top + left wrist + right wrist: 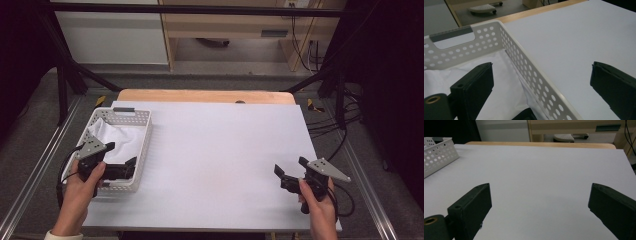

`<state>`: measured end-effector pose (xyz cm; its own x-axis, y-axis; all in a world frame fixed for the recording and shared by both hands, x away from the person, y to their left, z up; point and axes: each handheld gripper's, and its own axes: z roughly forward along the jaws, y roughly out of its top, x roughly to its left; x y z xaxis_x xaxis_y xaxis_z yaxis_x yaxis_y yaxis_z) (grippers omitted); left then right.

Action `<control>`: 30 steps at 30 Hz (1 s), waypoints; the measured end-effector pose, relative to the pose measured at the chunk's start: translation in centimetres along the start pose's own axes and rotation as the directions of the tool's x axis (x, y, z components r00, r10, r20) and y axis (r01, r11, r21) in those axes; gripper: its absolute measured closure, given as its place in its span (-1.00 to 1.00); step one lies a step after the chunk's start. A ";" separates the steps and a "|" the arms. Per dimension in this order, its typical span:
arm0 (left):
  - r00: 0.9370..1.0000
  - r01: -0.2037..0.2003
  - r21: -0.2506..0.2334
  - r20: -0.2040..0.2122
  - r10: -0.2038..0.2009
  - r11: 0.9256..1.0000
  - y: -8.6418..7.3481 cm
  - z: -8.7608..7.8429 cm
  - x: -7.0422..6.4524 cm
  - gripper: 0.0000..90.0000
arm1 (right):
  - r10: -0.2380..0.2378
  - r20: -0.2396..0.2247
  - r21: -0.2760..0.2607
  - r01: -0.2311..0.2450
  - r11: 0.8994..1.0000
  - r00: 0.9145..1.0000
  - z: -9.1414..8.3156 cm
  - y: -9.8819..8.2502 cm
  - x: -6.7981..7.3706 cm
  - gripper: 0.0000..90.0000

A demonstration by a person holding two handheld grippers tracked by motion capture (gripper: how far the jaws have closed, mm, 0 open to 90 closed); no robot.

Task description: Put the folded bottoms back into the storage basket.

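L gripper (121,167) hangs jaws wide over the white basket's (145,131) near end w/ white cloth (114,136) lying inside, R gripper (289,170) idle, agape, on bare table (220,145); reach step, I'd judge; next: dip in, pinch cloth.

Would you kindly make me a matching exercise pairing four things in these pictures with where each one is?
Things:
1. basket
2. cloth
3. left tongs
4. right tongs

Places:
A. inside the basket
B. over the bare right part of the table
C. on the table's left side
D. astride the basket's right wall

Pairs: 1-C, 2-A, 3-D, 4-B
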<state>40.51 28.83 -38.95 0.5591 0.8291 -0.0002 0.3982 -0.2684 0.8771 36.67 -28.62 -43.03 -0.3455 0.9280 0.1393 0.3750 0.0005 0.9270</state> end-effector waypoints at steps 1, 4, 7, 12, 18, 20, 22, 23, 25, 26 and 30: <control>1.000 0.000 0.000 0.000 0.000 1.000 0.0 0.0 0.0 -0.90 | 0.001 0.002 -0.001 -0.001 1.000 1.000 0.1 -0.2 0.0 -0.88; 1.000 0.002 0.000 0.000 -0.002 1.000 0.0 0.0 0.0 -0.90 | 0.000 -0.002 0.007 0.000 1.000 1.000 0.3 -0.8 0.1 -0.88; 1.000 0.009 -0.001 0.006 -0.009 1.000 -0.1 0.0 -0.1 -0.90 | -0.001 -0.001 0.007 0.001 1.000 1.000 0.5 -1.3 0.2 -0.88; 1.000 0.014 -0.003 0.009 -0.014 1.000 -0.1 0.0 -0.3 -0.90 | -0.010 0.006 -0.012 0.010 1.000 1.000 0.6 -1.7 0.3 -0.88; 1.000 0.012 0.001 0.016 -0.012 1.000 -0.4 0.1 -0.7 -0.89 | -0.026 0.001 -0.012 0.026 1.000 1.000 1.0 -2.2 0.7 -0.87; 1.000 0.016 -0.001 0.016 -0.016 1.000 -0.4 0.1 -0.7 -0.89 | -0.035 -0.004 -0.010 0.035 0.999 0.999 1.2 -2.3 0.9 -0.87; 1.000 0.017 -0.003 0.015 -0.017 1.000 -0.5 0.1 -0.7 -0.89 | -0.037 -0.009 -0.009 0.037 0.999 0.999 1.4 -2.4 1.1 -0.87; 1.000 0.016 -0.003 0.015 -0.016 1.000 -0.5 0.1 -0.8 -0.89 | -0.040 -0.010 -0.008 0.039 0.999 0.999 1.5 -2.4 1.2 -0.87; 1.000 0.016 -0.005 0.014 -0.015 1.000 -0.5 0.1 -0.8 -0.89 | -0.047 -0.013 -0.009 0.047 0.999 0.999 1.7 -2.5 1.4 -0.87; 1.000 0.014 -0.007 0.013 -0.014 1.000 -0.5 0.1 -0.8 -0.89 | -0.050 -0.018 -0.006 0.050 0.999 0.999 1.8 -2.6 1.6 -0.87; 1.000 0.015 -0.010 0.013 -0.015 1.000 -0.6 0.1 -0.9 -0.89 | -0.055 -0.031 -0.007 0.055 0.998 0.998 2.2 -2.6 2.1 -0.86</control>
<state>39.88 28.16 -39.52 0.5630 0.8263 -0.0194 0.3990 -0.2512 0.8819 36.89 -25.81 -45.89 -0.3918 0.9147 0.0988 0.3497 0.0487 0.9356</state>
